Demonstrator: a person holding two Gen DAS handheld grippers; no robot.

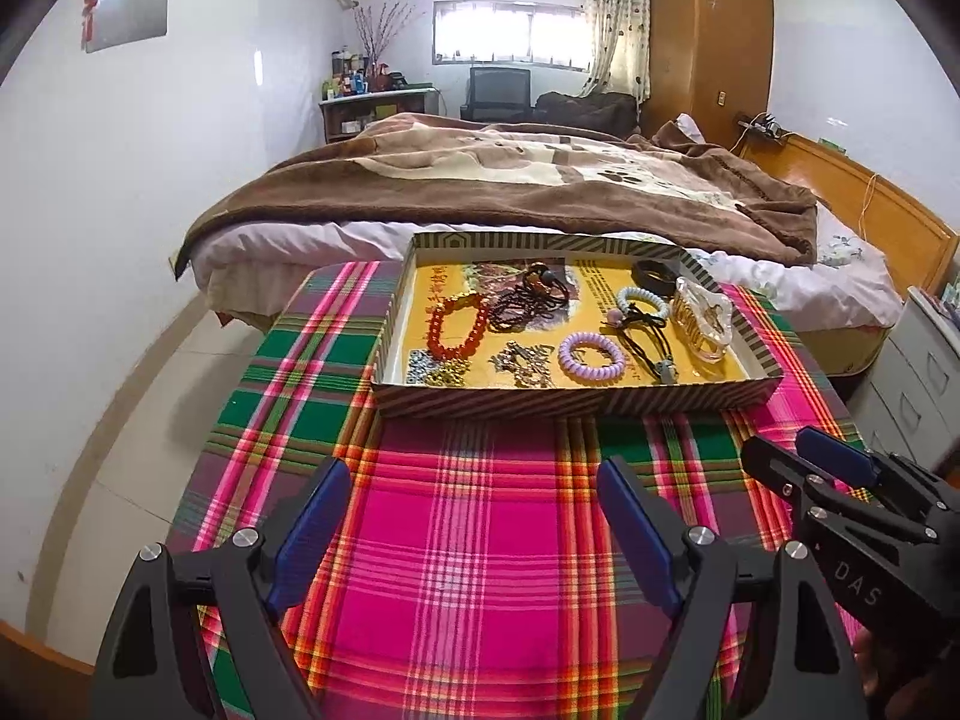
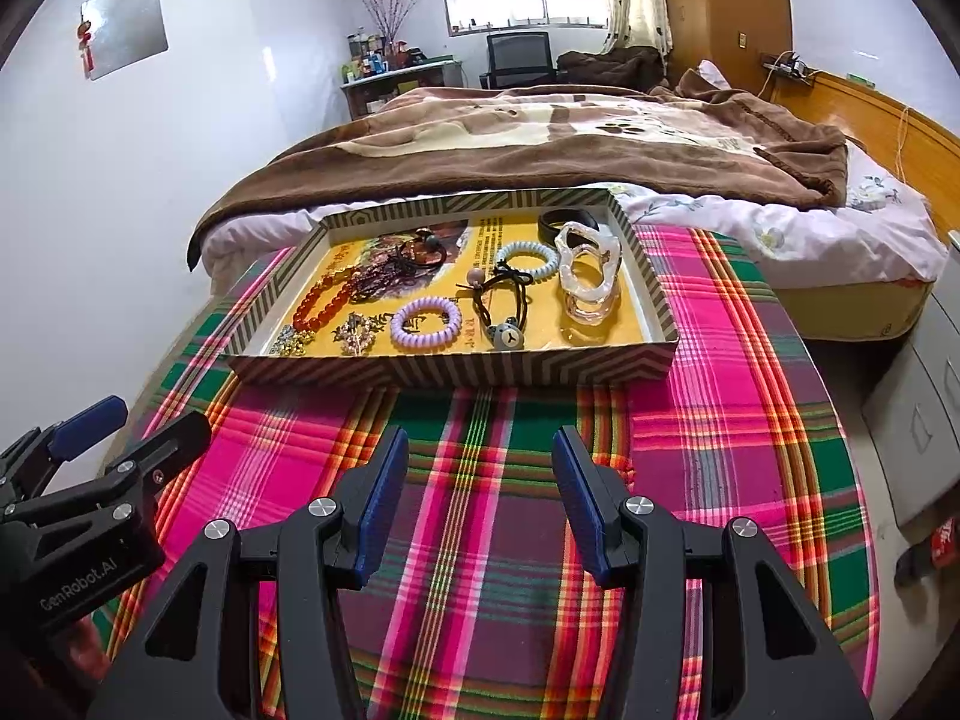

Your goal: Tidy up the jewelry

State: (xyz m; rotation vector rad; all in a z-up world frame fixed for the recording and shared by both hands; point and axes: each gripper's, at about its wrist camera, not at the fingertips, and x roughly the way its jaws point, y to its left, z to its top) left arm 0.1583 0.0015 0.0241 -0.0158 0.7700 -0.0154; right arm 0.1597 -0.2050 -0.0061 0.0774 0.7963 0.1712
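Observation:
A shallow striped cardboard tray (image 1: 570,402) (image 2: 456,369) sits at the far side of a plaid-covered table. Inside lie a red bead bracelet (image 1: 459,327) (image 2: 321,300), a purple coil hair tie (image 1: 591,358) (image 2: 425,322), a pale blue coil tie (image 2: 527,261), a black cord tie with a bear charm (image 2: 504,333), a clear hair claw (image 1: 703,321) (image 2: 588,276), a dark bead strand (image 1: 522,306) and small metal pieces (image 1: 522,363). My left gripper (image 1: 474,480) hangs open over bare cloth, short of the tray. My right gripper (image 2: 480,450) is also open and empty, near the tray's front wall.
The plaid cloth (image 1: 480,540) covers a round table. A bed with a brown blanket (image 1: 510,174) stands just behind the tray. Grey drawers (image 2: 924,408) are at the right. White wall and tiled floor lie to the left.

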